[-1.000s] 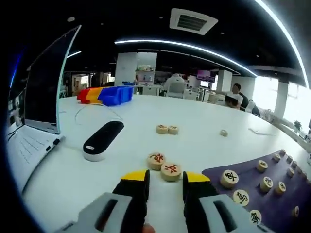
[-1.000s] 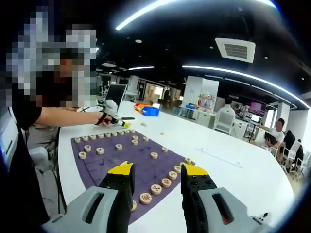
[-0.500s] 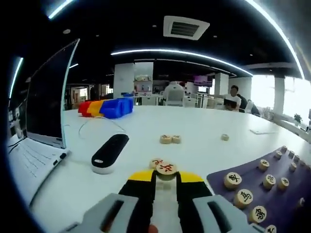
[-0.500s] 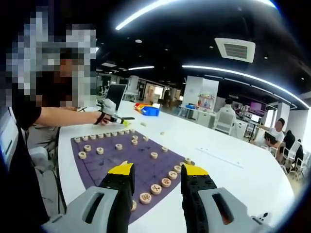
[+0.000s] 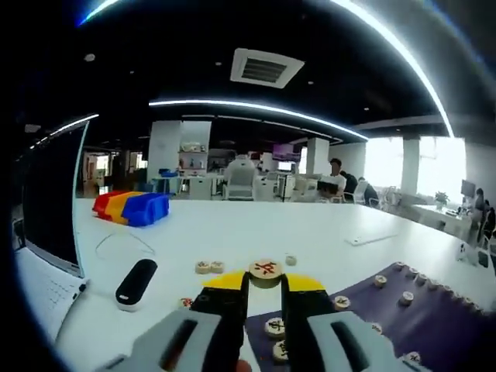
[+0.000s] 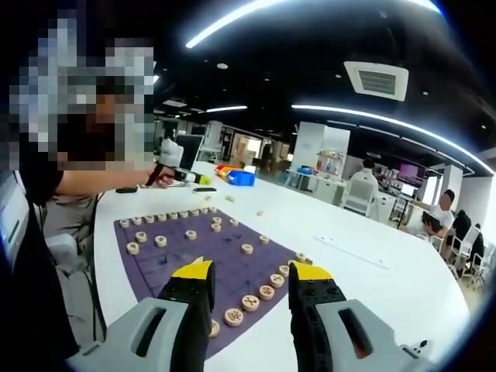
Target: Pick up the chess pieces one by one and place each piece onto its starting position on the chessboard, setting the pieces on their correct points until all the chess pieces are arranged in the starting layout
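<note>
Chess piece sits pinched at the tips of the left hand-held gripper above the desk, while the right hand-held gripper, parted and empty, overlooks the chessboard.

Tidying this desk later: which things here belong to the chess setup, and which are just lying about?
Belongs to the job:
- piece held in the left tongs
- purple chessboard
- two loose pieces

Lying about:
- black remote
- laptop
- coloured bins
</note>
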Motion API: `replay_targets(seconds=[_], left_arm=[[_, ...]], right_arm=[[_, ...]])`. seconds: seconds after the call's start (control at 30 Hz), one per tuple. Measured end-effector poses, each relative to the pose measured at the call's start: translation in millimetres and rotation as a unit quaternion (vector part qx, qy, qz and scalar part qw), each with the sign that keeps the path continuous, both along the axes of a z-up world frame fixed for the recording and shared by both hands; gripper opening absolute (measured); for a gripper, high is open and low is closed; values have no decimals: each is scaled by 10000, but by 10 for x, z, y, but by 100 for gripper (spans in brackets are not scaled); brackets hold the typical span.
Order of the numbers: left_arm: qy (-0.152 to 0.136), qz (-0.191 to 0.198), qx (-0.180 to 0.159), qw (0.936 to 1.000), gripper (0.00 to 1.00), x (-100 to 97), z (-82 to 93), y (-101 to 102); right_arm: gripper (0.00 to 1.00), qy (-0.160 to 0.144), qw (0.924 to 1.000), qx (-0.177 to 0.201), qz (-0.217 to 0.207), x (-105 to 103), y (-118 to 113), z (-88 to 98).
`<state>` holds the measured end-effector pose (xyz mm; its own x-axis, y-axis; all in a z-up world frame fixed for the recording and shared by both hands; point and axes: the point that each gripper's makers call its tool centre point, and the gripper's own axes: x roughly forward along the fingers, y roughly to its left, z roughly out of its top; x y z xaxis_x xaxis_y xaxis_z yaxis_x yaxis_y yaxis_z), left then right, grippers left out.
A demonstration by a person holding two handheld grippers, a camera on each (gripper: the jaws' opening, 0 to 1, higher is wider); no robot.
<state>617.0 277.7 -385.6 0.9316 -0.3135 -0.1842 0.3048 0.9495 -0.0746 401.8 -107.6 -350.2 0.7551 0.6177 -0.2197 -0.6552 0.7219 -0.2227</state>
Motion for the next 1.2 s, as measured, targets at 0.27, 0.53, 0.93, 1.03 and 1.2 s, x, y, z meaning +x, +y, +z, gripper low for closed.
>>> replay_targets(seconds=[0.27,0.53,0.93,1.03,1.2], left_arm=[[45,-1112,-133,9937,19,-299,150,-799],[63,-2016,3,9794,19,-576,192,-1412],[356,-3139,432,9478,19,-1011,-76,-2025],[463,-3297,521,9415,19,-1070,-174,-2115],[749,-3584,885,9263,19,-1180,-451,-2266]], right_arm=[[39,25,10000,1,-10,10,-20,-12],[39,40,10000,-5,-45,16,-51,-24],[39,22,10000,0,-50,18,-63,-8],[39,23,10000,-5,-50,15,-63,-11],[39,20,10000,-1,-56,18,-70,-9]])
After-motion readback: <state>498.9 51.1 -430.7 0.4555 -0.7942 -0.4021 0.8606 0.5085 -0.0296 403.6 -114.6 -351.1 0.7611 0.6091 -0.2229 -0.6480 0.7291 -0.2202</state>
